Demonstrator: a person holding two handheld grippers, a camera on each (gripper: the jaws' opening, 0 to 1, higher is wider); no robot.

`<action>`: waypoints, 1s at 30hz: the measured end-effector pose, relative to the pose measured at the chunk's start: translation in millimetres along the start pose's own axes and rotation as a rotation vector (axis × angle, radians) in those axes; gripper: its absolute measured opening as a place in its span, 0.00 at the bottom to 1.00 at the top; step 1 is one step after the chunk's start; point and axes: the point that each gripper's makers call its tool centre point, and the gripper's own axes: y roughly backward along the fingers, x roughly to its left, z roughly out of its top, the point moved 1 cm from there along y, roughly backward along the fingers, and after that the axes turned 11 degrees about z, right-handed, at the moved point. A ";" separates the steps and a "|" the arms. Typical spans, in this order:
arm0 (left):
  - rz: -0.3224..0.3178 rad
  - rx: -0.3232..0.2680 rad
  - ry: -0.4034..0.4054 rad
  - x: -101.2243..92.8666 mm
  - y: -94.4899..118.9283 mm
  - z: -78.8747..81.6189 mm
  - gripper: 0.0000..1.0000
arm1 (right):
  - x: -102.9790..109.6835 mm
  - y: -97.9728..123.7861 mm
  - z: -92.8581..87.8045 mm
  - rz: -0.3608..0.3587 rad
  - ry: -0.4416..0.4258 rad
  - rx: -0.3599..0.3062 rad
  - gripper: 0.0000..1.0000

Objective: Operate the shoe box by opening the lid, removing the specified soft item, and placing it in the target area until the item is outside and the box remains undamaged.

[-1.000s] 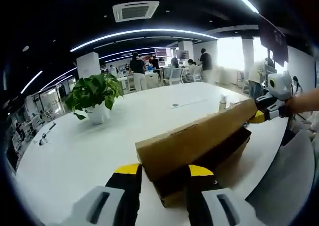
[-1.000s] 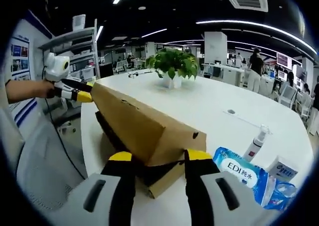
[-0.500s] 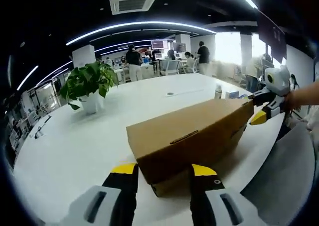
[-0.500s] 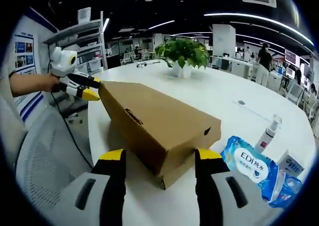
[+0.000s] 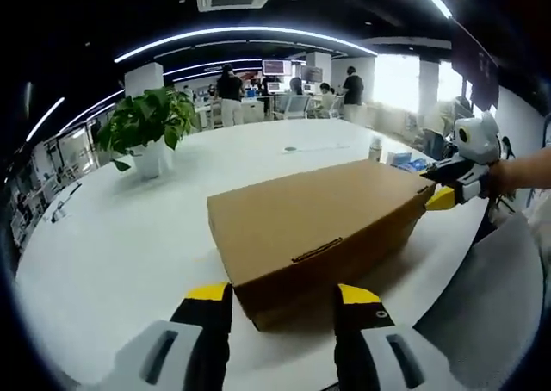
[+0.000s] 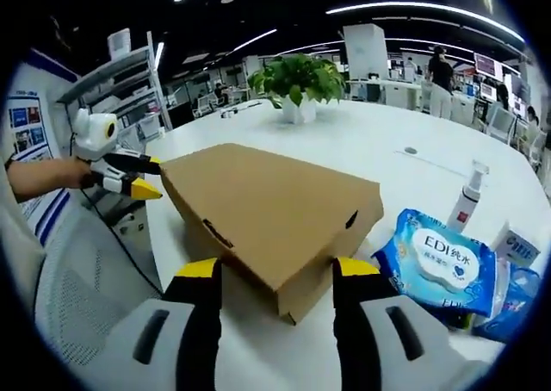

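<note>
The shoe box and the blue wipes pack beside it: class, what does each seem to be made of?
Shoe box: plain brown cardboard, matt, with folded edges and a cut slot in its side. Wipes pack: probably soft plastic film, glossy and crinkled, printed blue with a white label.
</note>
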 end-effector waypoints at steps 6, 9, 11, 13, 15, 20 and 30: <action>-0.019 0.044 0.059 -2.8 -5.2 -7.2 0.46 | -1.3 -3.3 -12.4 -0.018 0.037 0.051 0.47; -0.012 0.057 0.025 -3.2 -7.4 -11.1 0.45 | -1.8 -3.0 -13.4 -0.021 0.039 0.054 0.46; -0.012 0.067 0.035 -2.9 -8.8 -12.4 0.44 | -2.2 -3.8 -15.3 -0.025 0.043 0.063 0.46; -0.008 0.076 0.036 -1.9 -11.1 -13.8 0.43 | -2.5 -5.0 -16.5 -0.029 0.049 0.069 0.46; -0.003 0.088 0.022 -1.0 -13.4 -16.2 0.41 | -3.1 -6.3 -17.8 -0.035 0.057 0.078 0.45; 0.005 0.095 0.030 2.2 -16.7 -14.9 0.39 | -4.4 -6.6 -18.2 -0.042 0.054 0.072 0.45; -0.003 0.098 0.019 8.2 -33.0 -5.0 0.39 | -15.2 -11.4 -11.7 -0.051 0.042 0.065 0.45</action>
